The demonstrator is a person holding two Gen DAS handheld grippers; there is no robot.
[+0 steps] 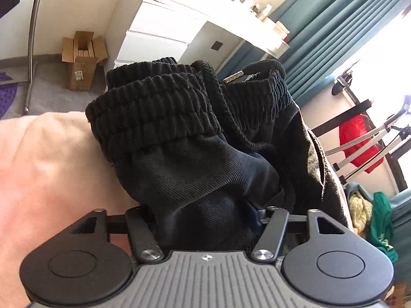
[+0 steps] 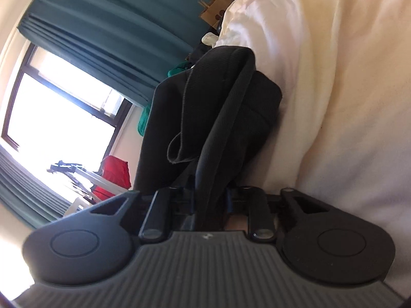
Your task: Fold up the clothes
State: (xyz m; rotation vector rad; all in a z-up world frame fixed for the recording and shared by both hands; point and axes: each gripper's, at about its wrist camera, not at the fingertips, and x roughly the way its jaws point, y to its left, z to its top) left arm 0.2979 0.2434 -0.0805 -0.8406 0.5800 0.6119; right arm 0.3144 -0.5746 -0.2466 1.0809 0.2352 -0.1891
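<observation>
Black pants (image 1: pixel 200 154) with a ribbed elastic waistband (image 1: pixel 154 102) and a drawstring (image 1: pixel 232 78) fill the left wrist view. My left gripper (image 1: pixel 205 220) is shut on the pants fabric just below the waistband; the cloth hides its fingertips. In the right wrist view the same black pants (image 2: pixel 218 118) hang in folds against the pale blanket (image 2: pixel 334 89). My right gripper (image 2: pixel 209 200) is shut on a bunched strip of the fabric, and its fingertips are hidden too.
A pink-cream blanket (image 1: pixel 51 166) covers the bed. A white dresser (image 1: pixel 159 33), a cardboard box (image 1: pixel 82 61) and a metal stand (image 1: pixel 32 51) stand on the grey floor. Teal curtains (image 1: pixel 334 38), a bright window (image 2: pixel 56 118), a drying rack with a red garment (image 1: pixel 359 143) and a paper bag (image 2: pixel 215 7) lie beyond.
</observation>
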